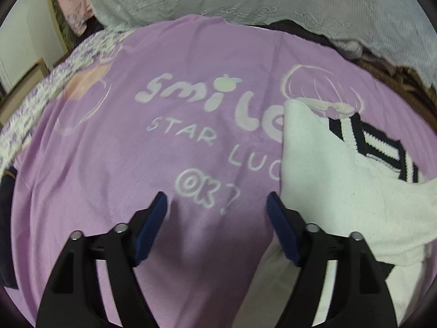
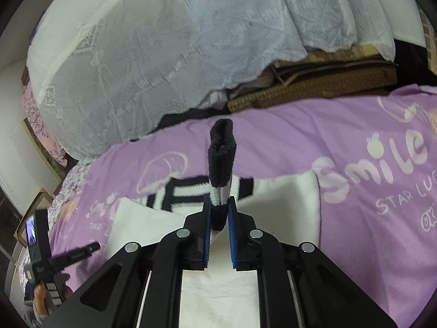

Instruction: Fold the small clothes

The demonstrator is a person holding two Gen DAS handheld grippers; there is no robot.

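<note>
My right hand-held gripper (image 2: 220, 205) pinches white knit sweater's (image 2: 275, 199) black-striped cuff (image 2: 221, 161) | left hand-held gripper (image 1: 217, 205) gapes empty over lilac printed bedspread (image 1: 136, 164).

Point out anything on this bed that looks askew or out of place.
The white sweater lies rumpled and crooked on the purple blanket, covering part of its lettering. One black-and-white striped cuff stands up in the air, pinched in the right gripper. The left gripper hangs open and empty. Nothing looks spilled or damaged.
</note>
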